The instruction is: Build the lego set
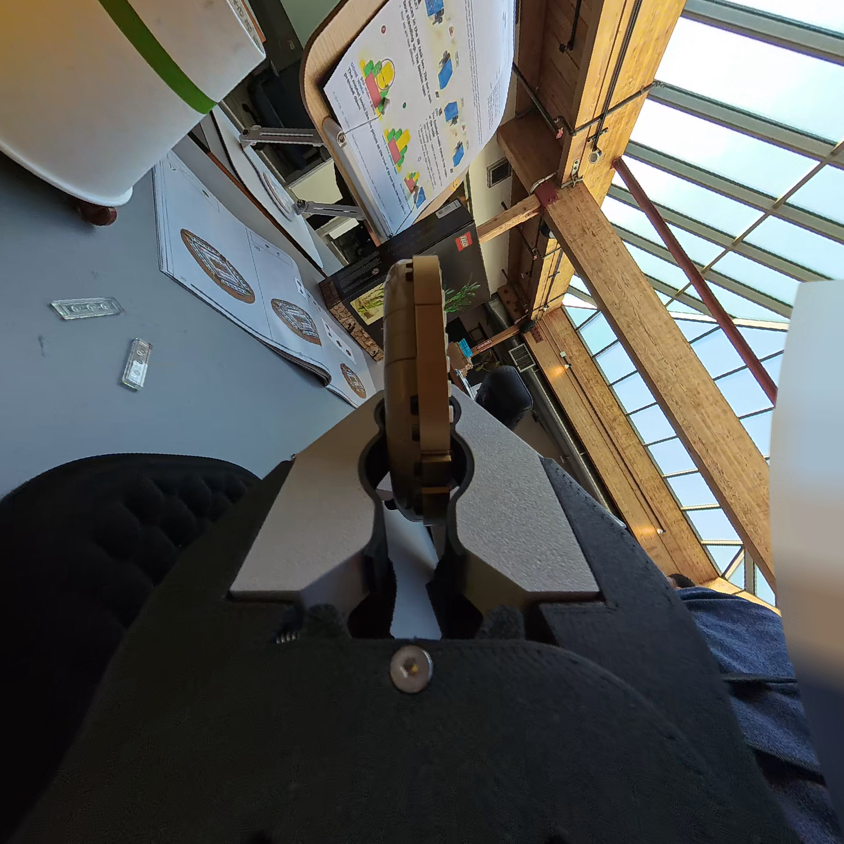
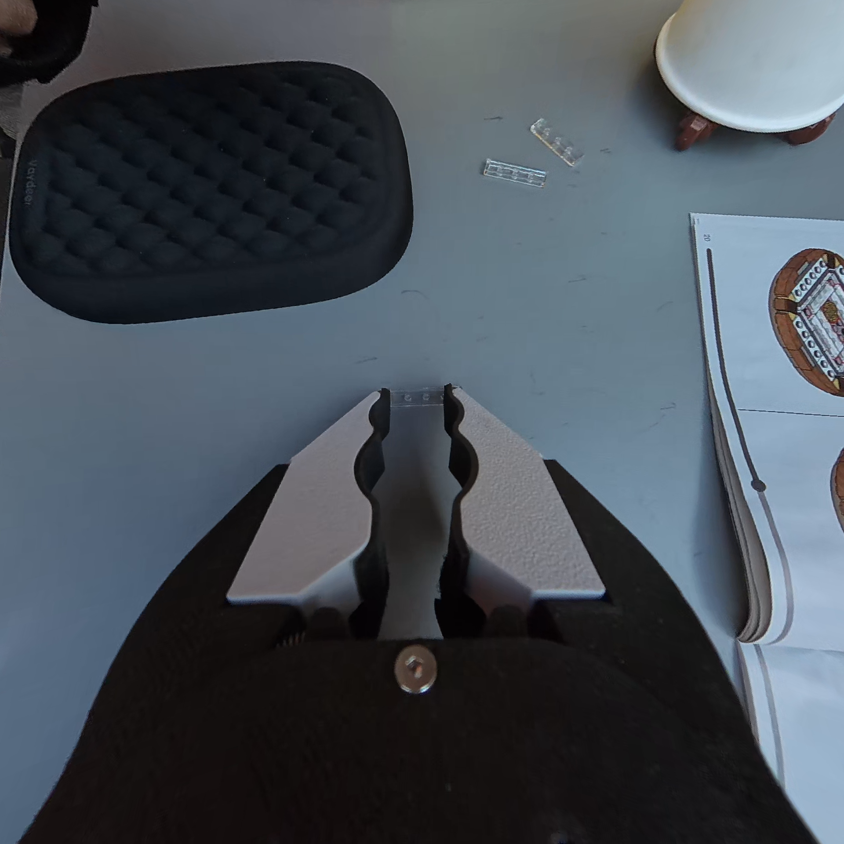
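1. Left wrist view: my left gripper (image 1: pixel 418 450) has its fingers (image 1: pixel 319 511) clamped on the tan round lego base (image 1: pixel 413 365). I'm holding it edge-on and lifted off the grey surface (image 1: pixel 91 411), so the whole view is tipped toward the ceiling beams and skylight.
2. Same view, down on the surface: two clear plates (image 1: pixel 87 308) lie loose and a bit apart, the open instruction booklet (image 1: pixel 237 274) sits past them, and the black lego box (image 1: pixel 411 269) stands behind the booklet. A white pot (image 1: pixel 91 91) with a green band is at top left, and the black quilted pad (image 1: pixel 114 516) is at lower left.
3. Right wrist view: my right gripper (image 2: pixel 418 397) is low over the surface (image 2: pixel 274 388), fingers (image 2: pixel 507 502) pinching a clear lego plate (image 2: pixel 418 396) crosswise right at the tips.
4. Same view: two more clear plates (image 2: pixel 515 172) lie further ahead, near the white pot (image 2: pixel 749 64). The pad (image 2: pixel 205 192) is off to the left, the booklet (image 2: pixel 776 365) on the right.
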Available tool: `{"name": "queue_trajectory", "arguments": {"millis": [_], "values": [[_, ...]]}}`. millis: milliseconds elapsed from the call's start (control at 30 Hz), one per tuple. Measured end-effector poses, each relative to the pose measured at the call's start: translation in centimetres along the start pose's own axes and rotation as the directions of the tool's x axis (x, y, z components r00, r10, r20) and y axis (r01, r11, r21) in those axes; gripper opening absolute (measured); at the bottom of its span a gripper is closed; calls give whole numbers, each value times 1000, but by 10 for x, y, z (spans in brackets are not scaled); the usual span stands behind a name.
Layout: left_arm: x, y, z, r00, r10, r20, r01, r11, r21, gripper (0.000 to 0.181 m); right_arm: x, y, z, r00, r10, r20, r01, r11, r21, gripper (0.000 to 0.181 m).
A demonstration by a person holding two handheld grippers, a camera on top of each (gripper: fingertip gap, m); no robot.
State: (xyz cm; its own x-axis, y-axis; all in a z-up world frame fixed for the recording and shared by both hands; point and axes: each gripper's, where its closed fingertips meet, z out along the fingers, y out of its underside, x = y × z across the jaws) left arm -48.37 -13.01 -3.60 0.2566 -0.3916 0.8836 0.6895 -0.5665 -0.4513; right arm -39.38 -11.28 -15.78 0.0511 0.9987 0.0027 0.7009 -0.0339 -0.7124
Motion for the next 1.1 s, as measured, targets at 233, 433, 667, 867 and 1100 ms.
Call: {"name": "queue_trajectory", "arguments": {"millis": [233,433,667,867,1100], "values": [[3,4,0,1000,3,-12,-4,1000,-16,19,-16,-15,-15,933,222,284,-258,961,97,20],[3,5,-1,1000,3,-10,-3,1000,-22,19,17,-7,-21,991,130,-9,-130,991,28,30],[9,4,-2,1000,9,-26,-10,1000,-16,19,-15,-2,-6,940,327,-99,-330,943,-25,32],[15,5,0,999,22,-34,-23,999,-34,18,-2,4,1,940,240,-243,-252,967,-19,20],[17,6,-1,999,22,-38,-23,999,-38,19,6,2,-1,912,343,-225,-341,939,51,41]]}}
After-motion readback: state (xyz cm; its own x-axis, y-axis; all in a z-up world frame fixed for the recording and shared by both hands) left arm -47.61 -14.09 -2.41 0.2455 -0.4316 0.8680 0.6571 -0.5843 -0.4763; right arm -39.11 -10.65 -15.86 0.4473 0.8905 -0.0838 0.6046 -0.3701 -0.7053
